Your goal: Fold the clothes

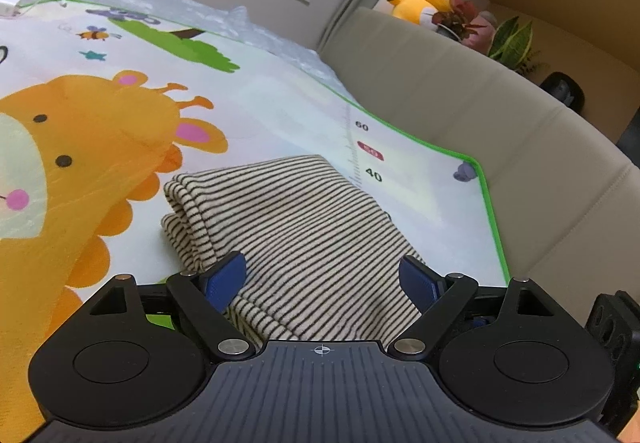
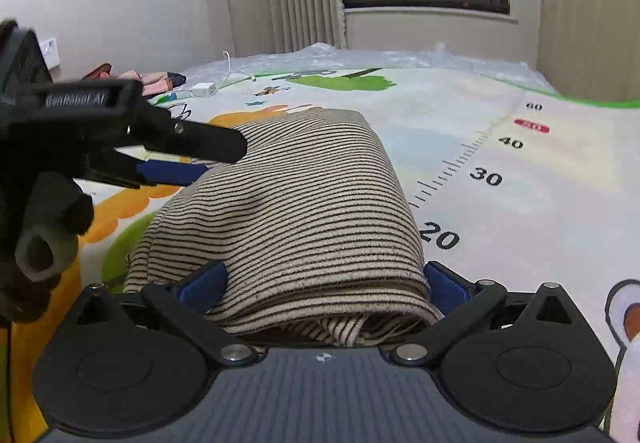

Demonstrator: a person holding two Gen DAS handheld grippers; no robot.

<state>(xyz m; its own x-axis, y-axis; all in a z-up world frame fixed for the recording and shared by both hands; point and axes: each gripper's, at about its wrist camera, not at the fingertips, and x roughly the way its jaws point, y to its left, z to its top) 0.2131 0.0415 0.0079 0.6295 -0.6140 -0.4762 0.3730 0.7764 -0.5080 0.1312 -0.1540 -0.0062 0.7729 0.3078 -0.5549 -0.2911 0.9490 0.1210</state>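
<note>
The right hand-held gripper (image 2: 324, 283) sits at the near end of a folded striped garment (image 2: 296, 211), its blue fingers spread wide on either side of the bundle, not pinching it. The garment lies on a cartoon play mat (image 2: 520, 171), its long axis running toward 12 o'clock from that gripper. The left hand-held gripper (image 1: 322, 279), jaws likewise apart, hovers over the cloth's edge. Both appear equally close; the right looks squarely aligned for a next fold.

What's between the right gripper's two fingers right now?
The folded striped garment: in the right wrist view its thick near edge fills the gap of the open right gripper. The left gripper sits at its far left side.
</note>
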